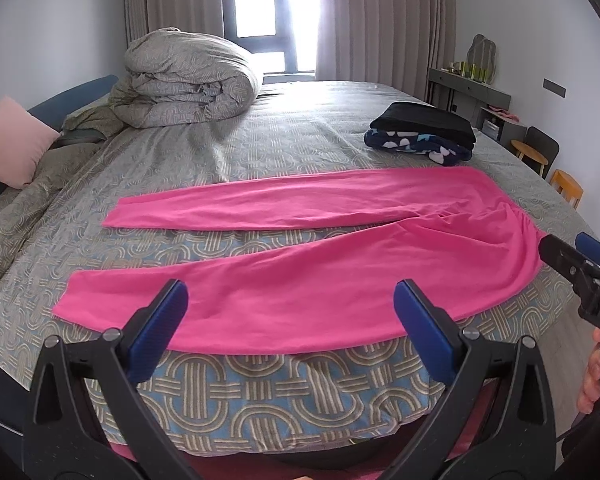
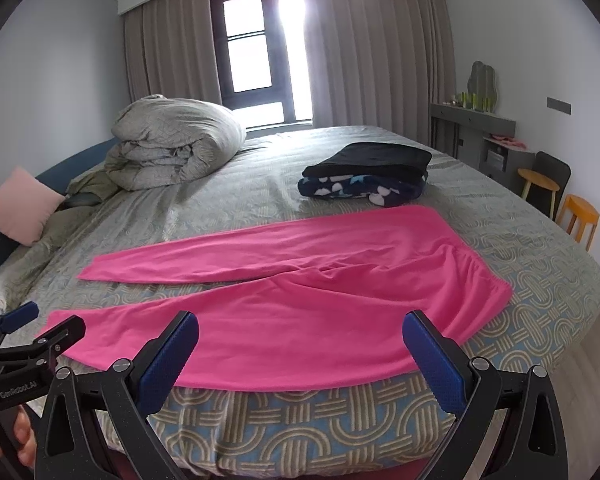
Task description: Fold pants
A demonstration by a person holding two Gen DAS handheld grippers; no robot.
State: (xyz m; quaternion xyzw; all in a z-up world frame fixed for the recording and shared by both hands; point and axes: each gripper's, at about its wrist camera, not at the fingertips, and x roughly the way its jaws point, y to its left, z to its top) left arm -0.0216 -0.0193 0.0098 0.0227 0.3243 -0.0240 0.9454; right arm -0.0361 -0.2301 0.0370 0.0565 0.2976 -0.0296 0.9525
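Observation:
Pink pants lie flat on the bed, legs spread apart toward the left, waistband at the right; they also show in the right wrist view. My left gripper is open and empty, hovering over the near leg at the bed's front edge. My right gripper is open and empty, over the near leg close to the front edge. In the left wrist view the right gripper shows beside the waistband. In the right wrist view the left gripper shows by the near leg's cuff.
The bed has a patterned grey-blue cover. A folded stack of dark clothes lies at the back right, a rolled duvet at the back left, a pink pillow at the left. Stools and a desk stand right.

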